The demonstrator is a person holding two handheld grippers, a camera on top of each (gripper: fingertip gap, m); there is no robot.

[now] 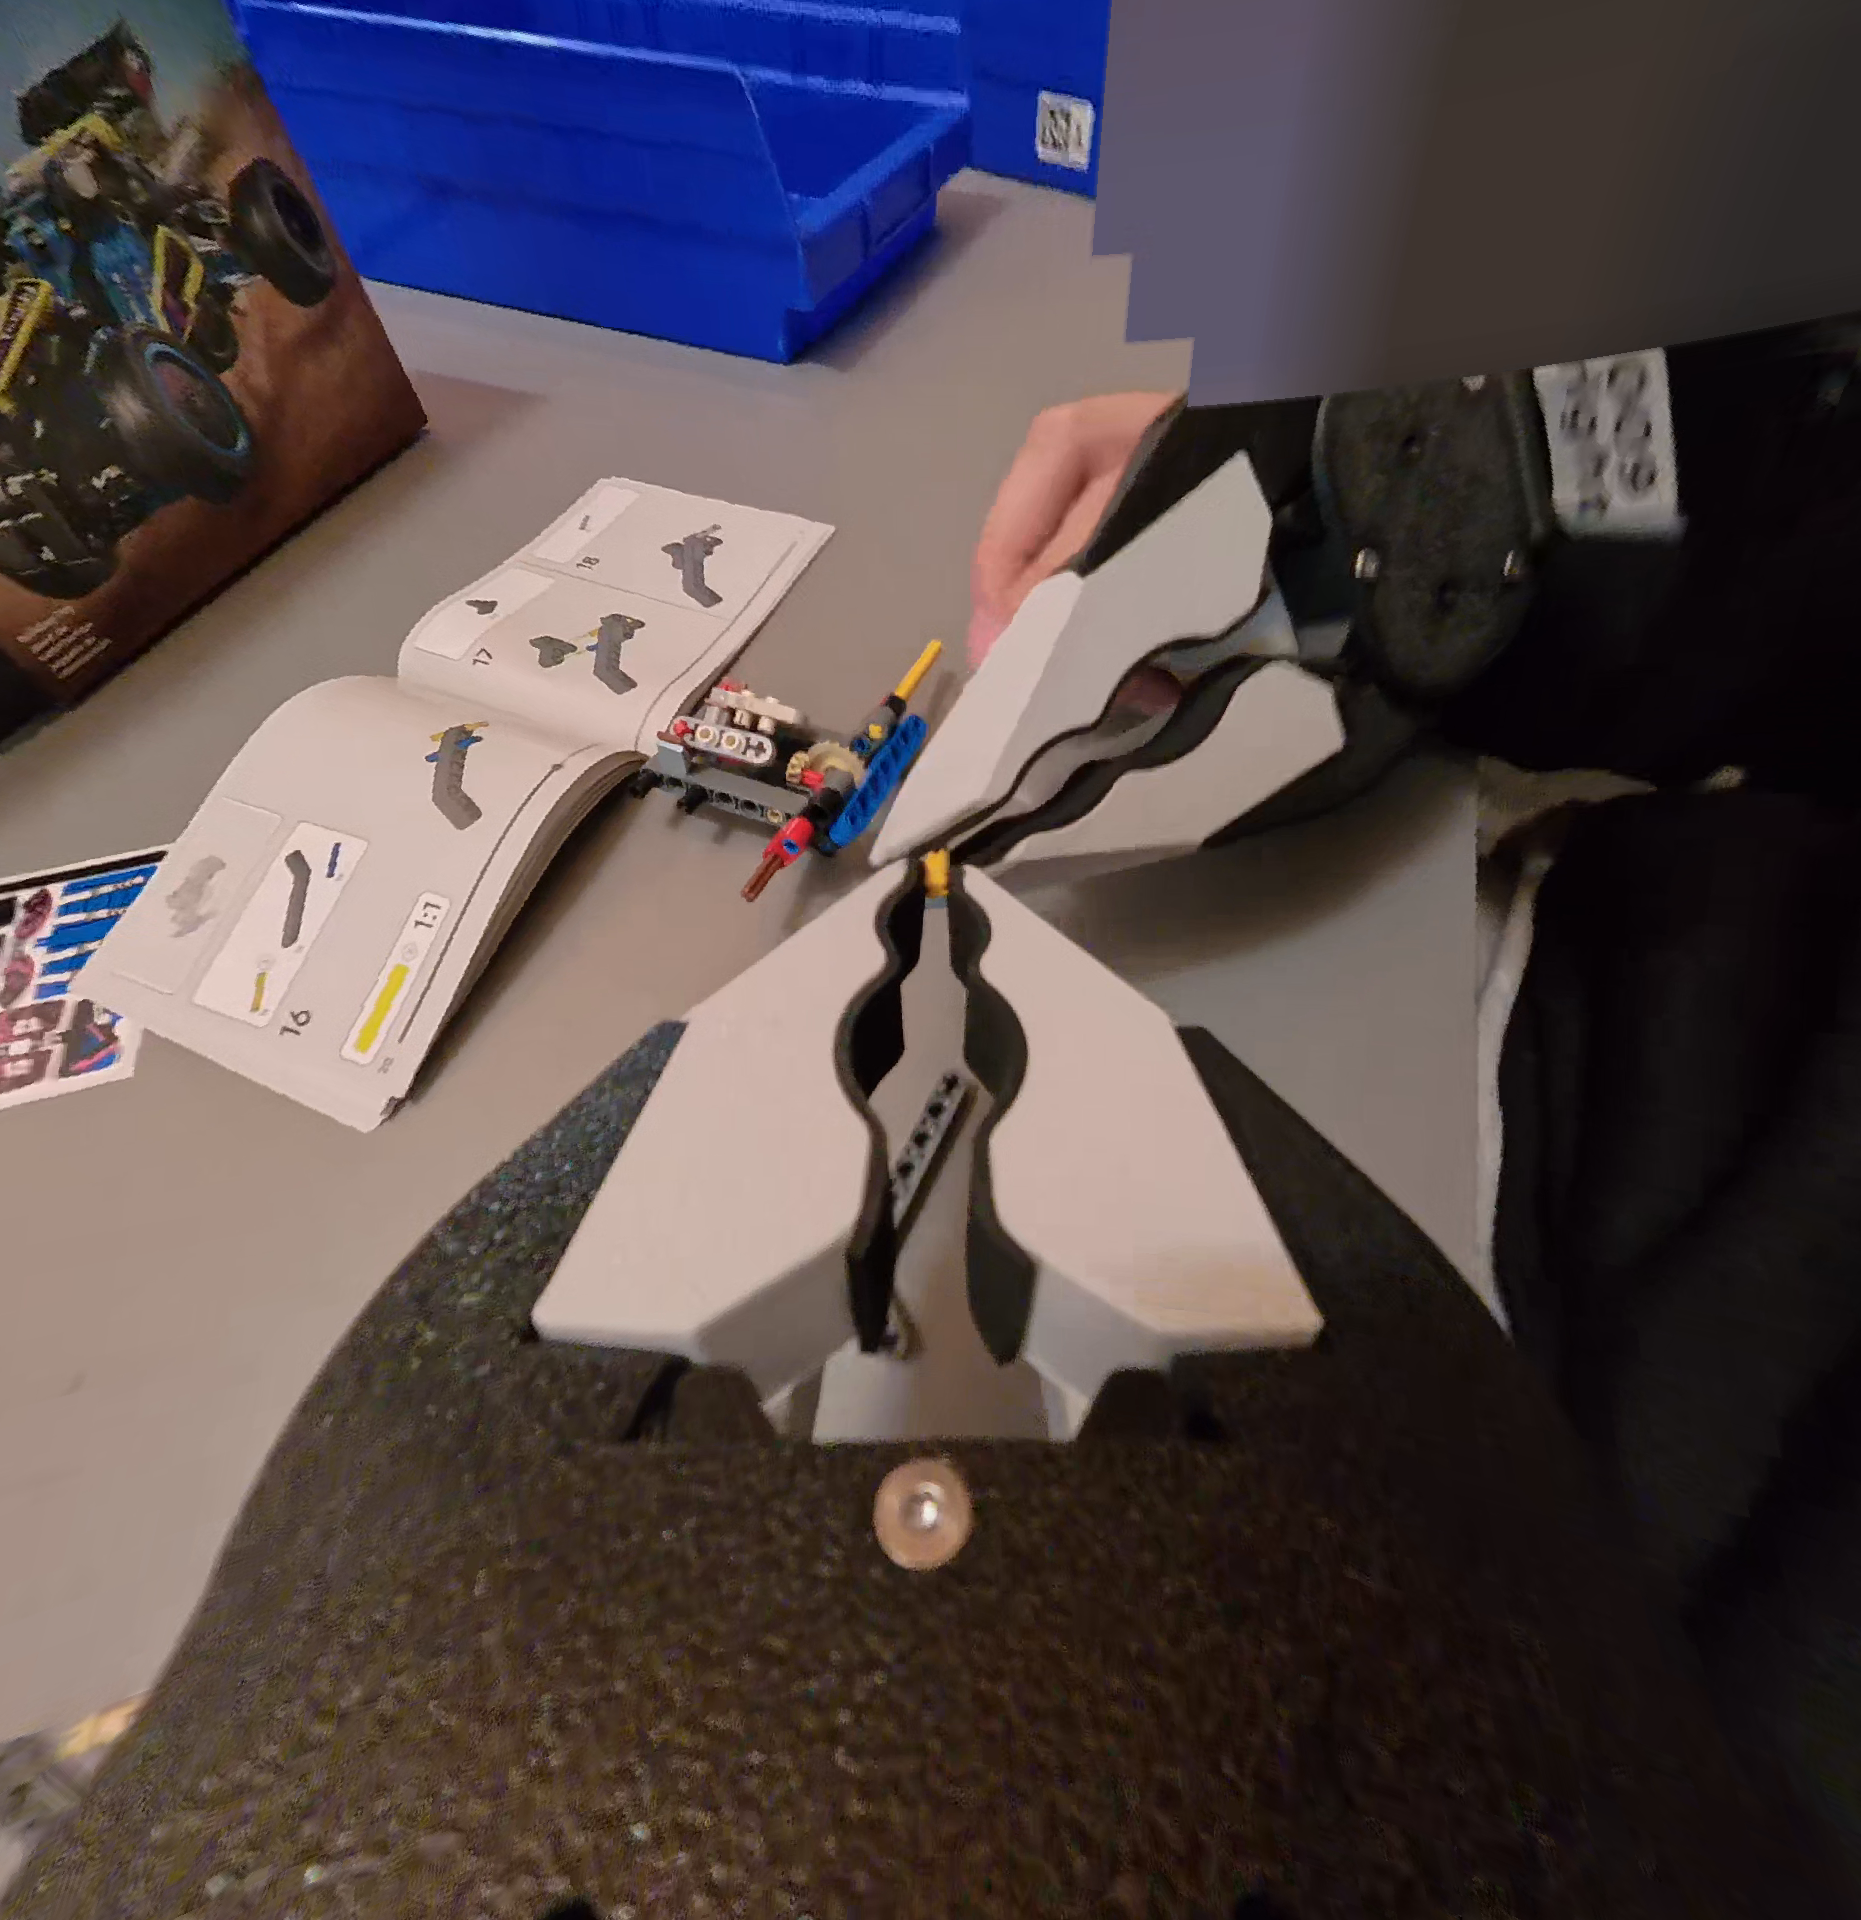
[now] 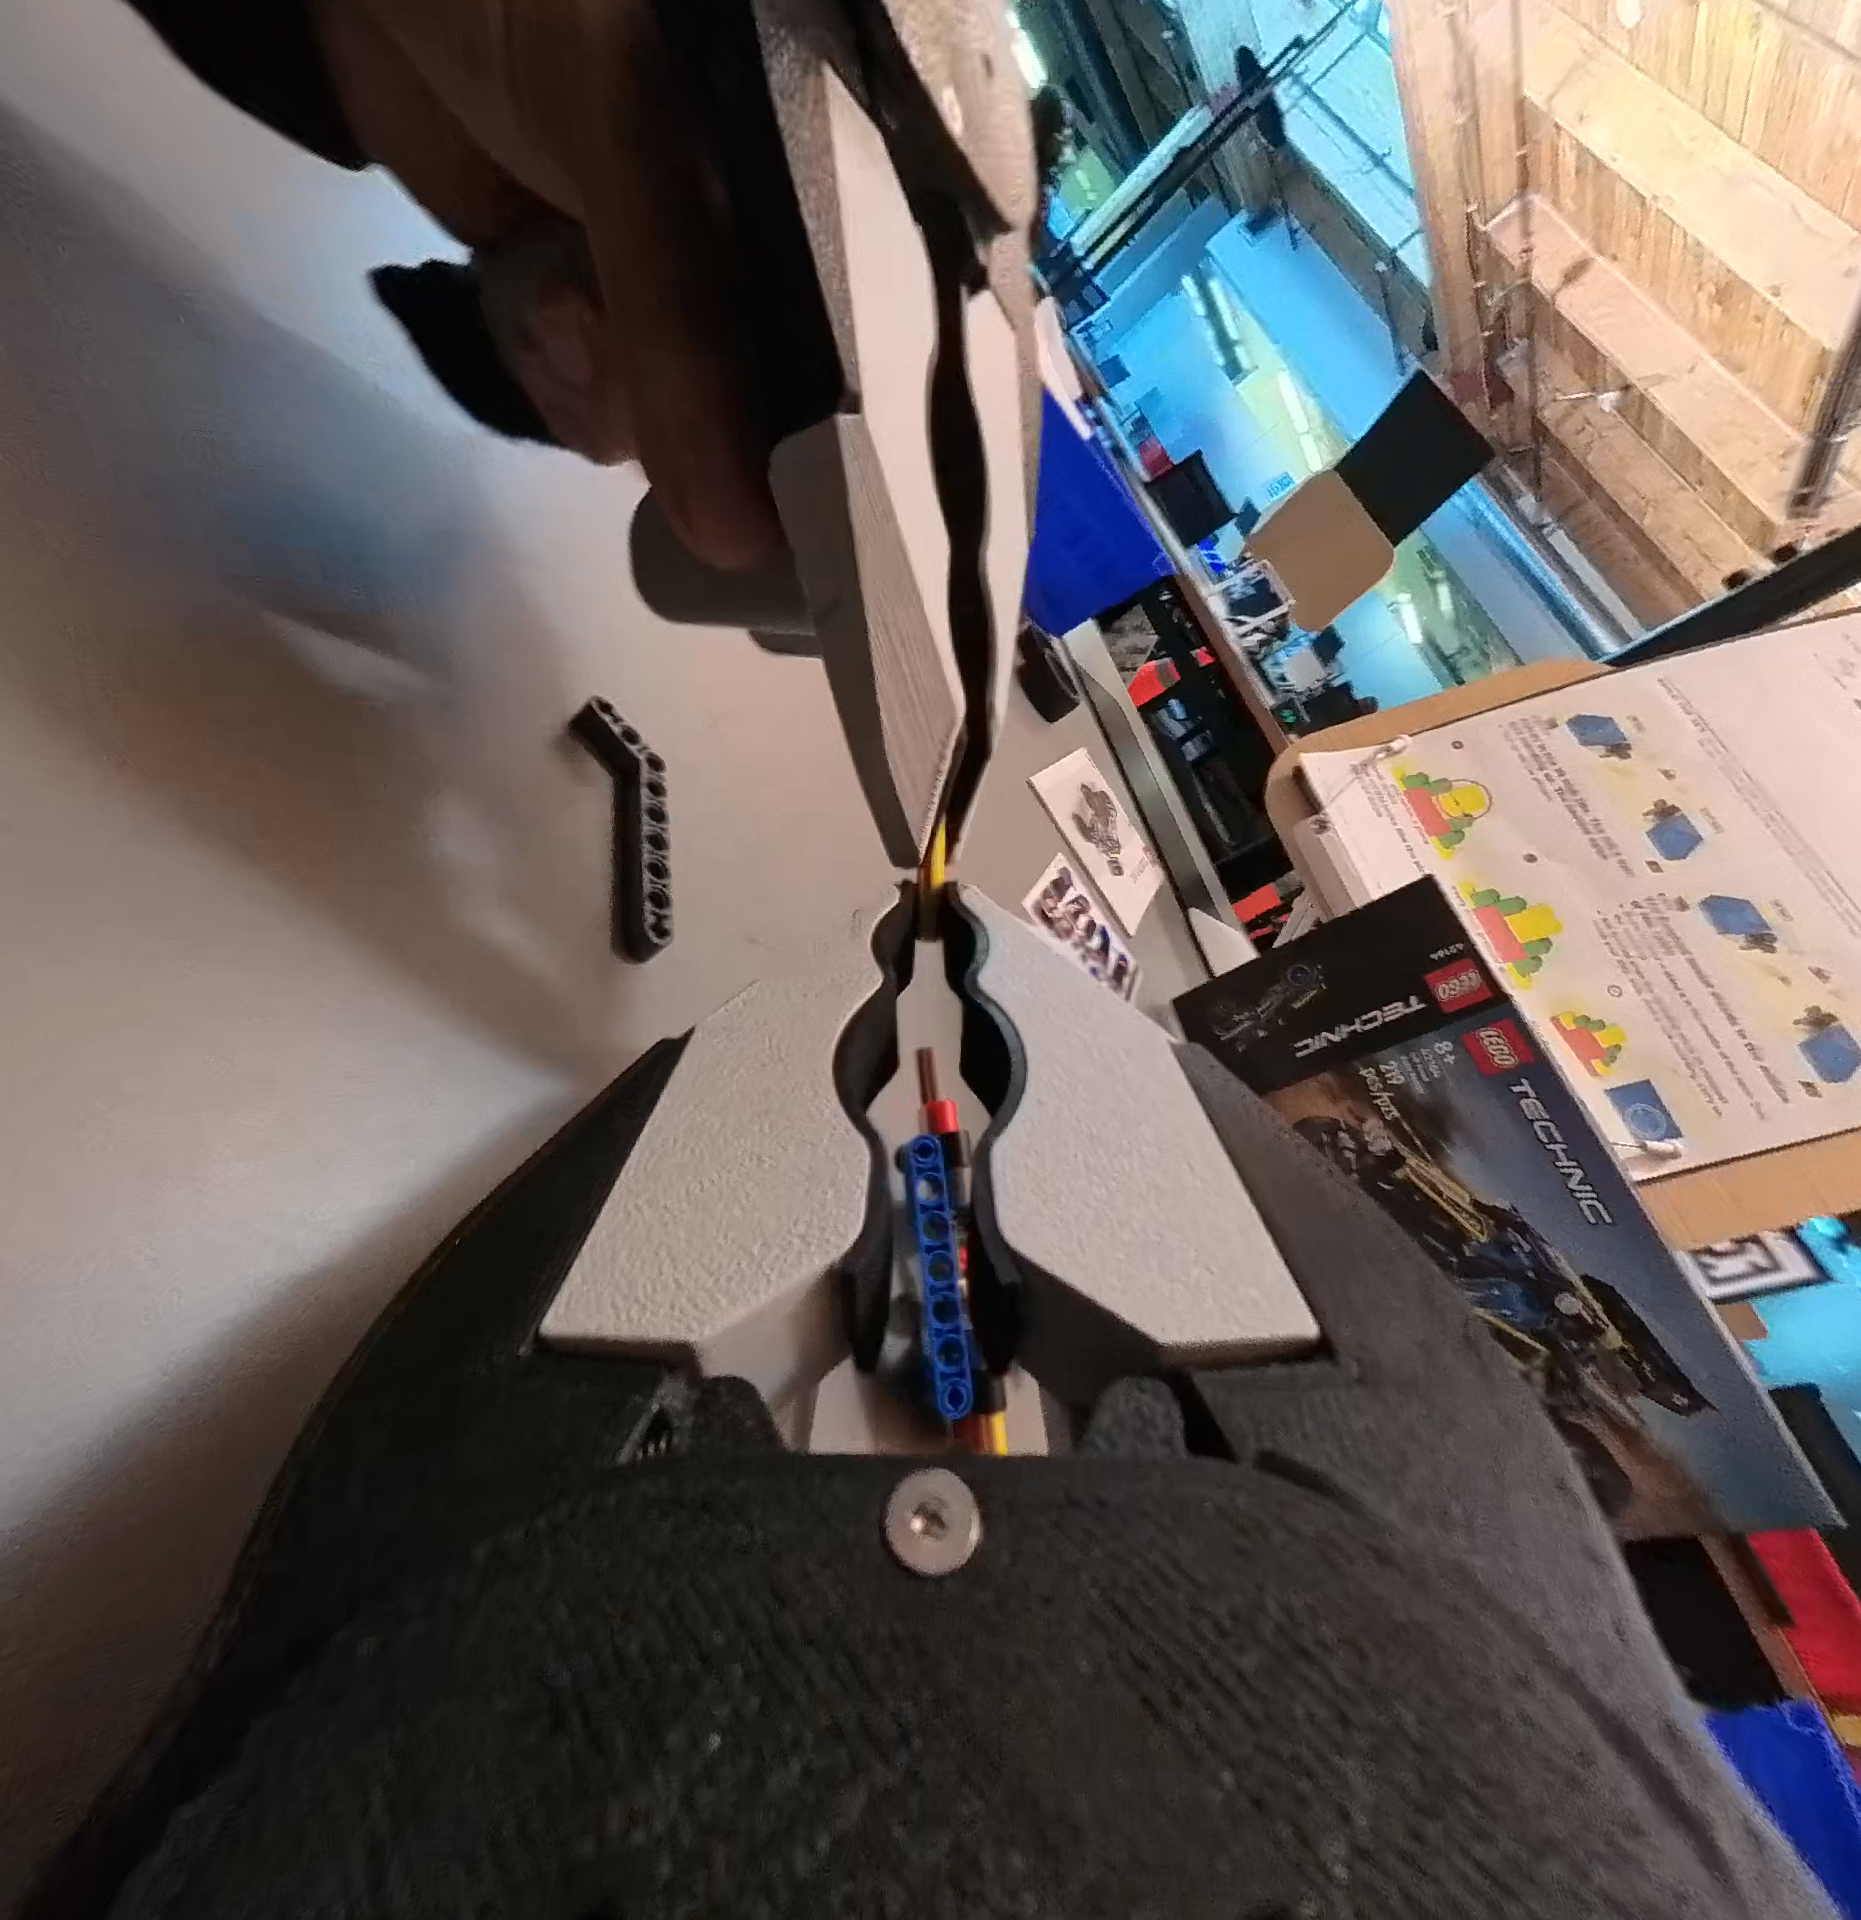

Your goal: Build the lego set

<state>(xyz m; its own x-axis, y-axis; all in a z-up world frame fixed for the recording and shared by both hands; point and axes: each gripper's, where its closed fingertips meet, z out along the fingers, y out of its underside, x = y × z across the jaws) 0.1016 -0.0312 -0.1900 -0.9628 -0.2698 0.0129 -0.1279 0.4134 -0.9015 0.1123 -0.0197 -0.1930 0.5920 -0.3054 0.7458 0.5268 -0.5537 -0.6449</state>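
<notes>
My left gripper [image 1: 931, 883] and right gripper [image 2: 931, 909] meet tip to tip above the grey table [image 1: 230, 1299]. Both are shut on a short yellow axle [image 1: 936, 871], which also shows between the tips in the right wrist view [image 2: 939, 857]. In the left wrist view the right gripper [image 1: 910, 844] comes in from the upper right. In the right wrist view the left gripper [image 2: 936, 847] comes in from the top. A partly built assembly [image 1: 791, 769] with a blue beam [image 2: 936, 1268] lies by the booklet. A black angled beam [image 2: 640, 831] lies loose on the table.
An open instruction booklet [image 1: 469, 810] lies left of the assembly, a sticker sheet [image 1: 43, 977] farther left. The set's box [image 1: 126, 364] stands at the back left, blue bins [image 1: 614, 156] behind it. A person's hand [image 1: 1051, 520] holds the right gripper. My left and right fingertips are right by each other.
</notes>
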